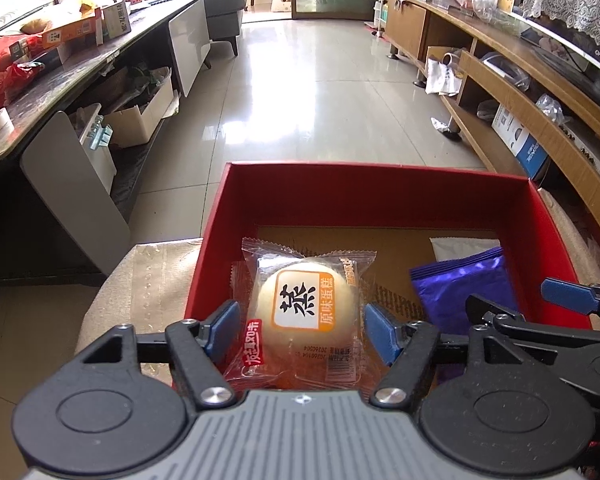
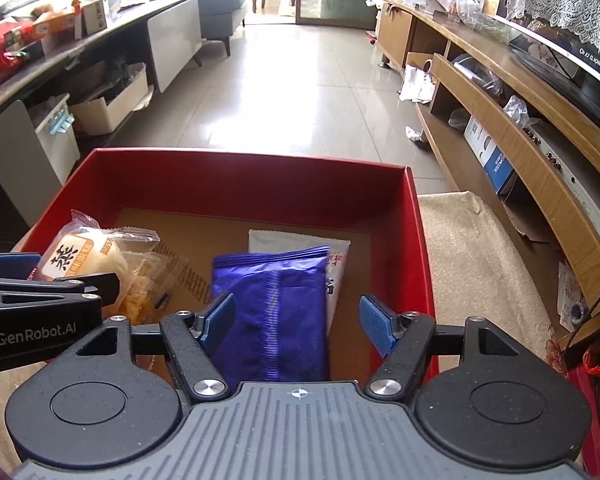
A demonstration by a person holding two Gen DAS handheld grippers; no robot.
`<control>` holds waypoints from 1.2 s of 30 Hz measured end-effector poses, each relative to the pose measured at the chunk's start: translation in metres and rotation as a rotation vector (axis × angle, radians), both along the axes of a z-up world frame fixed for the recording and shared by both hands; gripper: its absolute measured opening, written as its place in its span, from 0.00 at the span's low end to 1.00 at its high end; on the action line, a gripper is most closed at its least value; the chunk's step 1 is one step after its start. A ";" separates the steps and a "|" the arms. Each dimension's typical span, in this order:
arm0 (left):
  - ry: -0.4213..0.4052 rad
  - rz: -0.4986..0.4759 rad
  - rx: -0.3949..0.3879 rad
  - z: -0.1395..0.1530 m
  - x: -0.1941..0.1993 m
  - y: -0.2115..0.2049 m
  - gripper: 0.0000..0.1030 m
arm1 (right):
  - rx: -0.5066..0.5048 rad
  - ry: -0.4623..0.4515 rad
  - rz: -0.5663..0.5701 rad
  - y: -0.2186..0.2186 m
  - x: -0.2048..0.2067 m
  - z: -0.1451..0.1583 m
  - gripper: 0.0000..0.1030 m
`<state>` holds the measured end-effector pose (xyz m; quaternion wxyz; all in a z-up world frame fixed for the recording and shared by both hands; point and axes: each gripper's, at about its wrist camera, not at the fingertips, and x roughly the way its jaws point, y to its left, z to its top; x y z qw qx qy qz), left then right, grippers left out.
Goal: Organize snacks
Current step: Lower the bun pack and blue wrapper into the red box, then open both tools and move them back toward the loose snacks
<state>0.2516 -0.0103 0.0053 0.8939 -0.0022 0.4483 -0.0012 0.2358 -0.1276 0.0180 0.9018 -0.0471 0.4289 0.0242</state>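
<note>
Two grippers over one red box [image 2: 220, 184], on a beige cloth [image 2: 472, 256] spread to the right of the right gripper [image 2: 296, 322]. Brown cardboard floor inside the box, walls red all round. Just ahead of the right gripper, between its blue pads [image 2: 380, 326] but not pressed by them: a purple packet [image 2: 276, 304], lying flat on the box floor, partly over a white packet [image 2: 336, 256]. Jaws there moderately wide, holding nothing. Left of that, the left gripper [image 1: 300, 330], also parted, pads [image 1: 222, 330] standing just clear of either side of a wrapped steamed cake [image 1: 304, 304] in clear plastic with an orange label. Cake resting in the near left part of the box, on top of another clear snack wrapper [image 2: 144, 284]. No grip on it. Beyond both tools, a glossy tiled floor [image 1: 320, 80].
</note>
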 end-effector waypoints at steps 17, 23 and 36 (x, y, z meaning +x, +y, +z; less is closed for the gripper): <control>-0.056 -0.043 -0.029 0.024 -0.028 0.002 0.70 | 0.000 -0.050 -0.016 -0.008 -0.021 0.029 0.76; -0.047 -0.099 -0.037 0.026 -0.050 -0.005 0.70 | -0.023 -0.037 -0.028 -0.011 -0.037 0.037 0.76; 0.072 -0.330 -0.118 0.003 -0.082 -0.030 0.71 | -0.065 0.033 -0.061 -0.039 -0.091 0.036 0.77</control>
